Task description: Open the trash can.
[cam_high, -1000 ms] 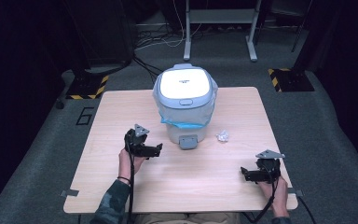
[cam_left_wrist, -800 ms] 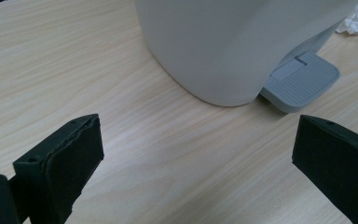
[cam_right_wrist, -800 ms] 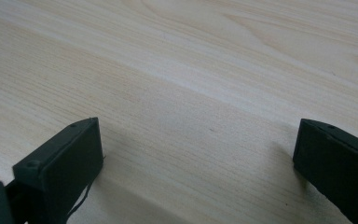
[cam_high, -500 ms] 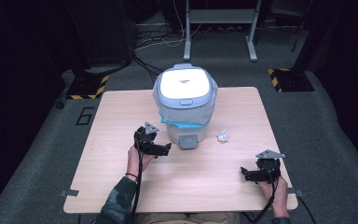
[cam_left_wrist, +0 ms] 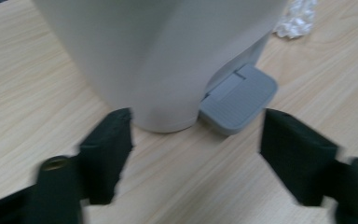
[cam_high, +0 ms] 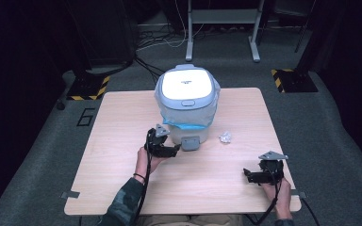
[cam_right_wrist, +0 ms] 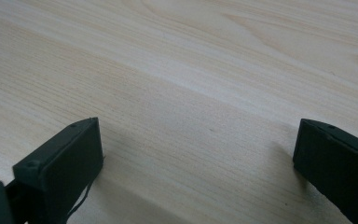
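Observation:
A white pedal bin [cam_high: 187, 101] with a blue liner stands at the back middle of the table; its grey pedal [cam_high: 190, 142] points toward me. My left gripper [cam_high: 175, 150] lies just left of the pedal, fingertips aimed at it. In the left gripper view the bin's wall [cam_left_wrist: 158, 51] and the pedal [cam_left_wrist: 240, 98] sit just beyond the left gripper [cam_left_wrist: 196, 116]. Its jaws have just been closing, still stand apart, and press on nothing. My right gripper [cam_high: 247, 175] rests open at the front right, and in its own view the right gripper [cam_right_wrist: 196, 135] has bare wood between its jaws.
A crumpled white wad of paper [cam_high: 225, 137] lies right of the pedal, also seen as the paper wad [cam_left_wrist: 296, 18] past the bin. The wooden table [cam_high: 122, 122] has open room at left and front. Dark floor, cables and a metal stand lie beyond.
My left hand has slid right across the table, up to the bin's base beside the pedal. The right hand has kept still.

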`<state>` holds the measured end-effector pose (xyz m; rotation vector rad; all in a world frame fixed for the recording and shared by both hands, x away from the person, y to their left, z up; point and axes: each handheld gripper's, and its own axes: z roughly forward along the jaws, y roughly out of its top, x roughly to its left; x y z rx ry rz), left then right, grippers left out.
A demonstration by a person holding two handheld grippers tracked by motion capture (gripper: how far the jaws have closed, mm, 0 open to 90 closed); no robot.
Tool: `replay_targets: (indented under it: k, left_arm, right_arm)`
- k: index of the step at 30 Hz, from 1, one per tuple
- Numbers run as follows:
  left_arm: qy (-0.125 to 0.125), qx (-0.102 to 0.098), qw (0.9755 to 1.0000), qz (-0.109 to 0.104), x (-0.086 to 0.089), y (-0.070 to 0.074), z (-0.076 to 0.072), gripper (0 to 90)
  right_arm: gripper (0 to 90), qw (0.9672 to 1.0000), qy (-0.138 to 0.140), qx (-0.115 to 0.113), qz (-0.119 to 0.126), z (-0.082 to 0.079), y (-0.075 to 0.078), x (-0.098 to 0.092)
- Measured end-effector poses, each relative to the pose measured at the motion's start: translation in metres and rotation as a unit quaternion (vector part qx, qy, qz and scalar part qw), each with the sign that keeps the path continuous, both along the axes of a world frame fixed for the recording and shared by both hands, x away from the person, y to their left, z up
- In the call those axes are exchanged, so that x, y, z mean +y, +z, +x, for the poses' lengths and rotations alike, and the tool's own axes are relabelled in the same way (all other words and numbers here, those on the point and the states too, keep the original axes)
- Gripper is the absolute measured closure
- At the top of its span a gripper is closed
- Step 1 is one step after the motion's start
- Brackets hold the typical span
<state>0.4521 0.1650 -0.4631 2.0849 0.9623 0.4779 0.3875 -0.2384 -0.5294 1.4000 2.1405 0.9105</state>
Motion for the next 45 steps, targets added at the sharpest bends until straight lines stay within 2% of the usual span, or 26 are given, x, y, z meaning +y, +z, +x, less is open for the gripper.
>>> replay_targets:
  k: [2,6,7,12,14,17,23,29,31,32,35,37,39,42,45]
  left_arm:
    - [-0.009,-0.003,1.0,0.001,-0.003,-0.001,0.0,49.7]
    - [-0.023,-0.003,0.9997,-0.005,-0.009,-0.003,0.0,66.0]
    - [-0.025,-0.006,0.9997,-0.002,-0.01,-0.003,0.0,70.1]
    - [-0.031,-0.011,0.9994,-0.009,-0.018,-0.008,-0.001,84.4]
    - [-0.036,-0.015,0.9992,-0.002,-0.019,-0.008,0.0,88.9]
    - [-0.037,-0.029,0.9989,-0.001,-0.026,-0.013,-0.001,89.8]
    - [-0.038,-0.033,0.9986,-0.014,-0.042,-0.023,0.001,89.8]
    - [-0.033,-0.045,0.9984,-0.004,-0.052,-0.032,0.004,89.8]
    - [-0.035,-0.047,0.9982,0.012,-0.056,-0.04,0.005,89.8]
    - [-0.031,-0.053,0.998,0.01,-0.057,-0.041,0.005,89.8]
    - [-0.03,-0.053,0.9981,0.008,-0.056,-0.041,0.005,89.8]
    - [-0.033,-0.054,0.9979,0.012,-0.057,-0.042,0.005,89.8]
    - [-0.034,-0.061,0.9972,0.025,-0.059,-0.042,0.004,89.8]
    - [-0.033,-0.063,0.9973,0.02,-0.058,-0.044,0.004,89.9]
    - [-0.032,-0.065,0.9971,0.024,-0.059,-0.045,0.003,90.0]
  right_arm:
    - [0.5,1.0,0.002,0.0,-0.001,0.0,0.0,0.0]
    - [0.5,1.0,0.002,0.0,-0.001,0.0,0.0,0.0]
    - [0.5,1.0,0.0,0.0,0.0,0.0,0.0,0.0]
    - [0.5,1.0,0.001,0.0,-0.001,0.0,0.0,0.0]
    - [0.5,1.0,0.0,0.0,0.0,0.0,0.0,0.0]
    - [0.5,1.0,0.004,0.0,-0.002,0.0,0.0,-0.001]
    - [0.5,1.0,0.004,-0.001,-0.003,0.0,0.0,-0.001]
    - [0.5,1.0,0.004,-0.001,-0.003,0.0,0.0,-0.001]
    - [0.6,1.0,0.004,-0.001,-0.003,0.0,0.0,-0.001]
    - [0.6,1.0,0.004,0.0,-0.002,0.0,0.0,-0.001]
    - [0.6,1.0,0.004,0.0,-0.002,0.0,0.0,-0.001]
    - [0.6,1.0,0.005,-0.001,-0.003,0.0,0.0,-0.001]
    - [0.6,1.0,0.004,-0.001,-0.003,0.0,0.0,-0.001]
    - [0.6,1.0,0.004,0.0,-0.002,0.0,0.0,-0.001]
    - [0.6,1.0,0.004,-0.001,-0.003,0.0,0.0,-0.001]
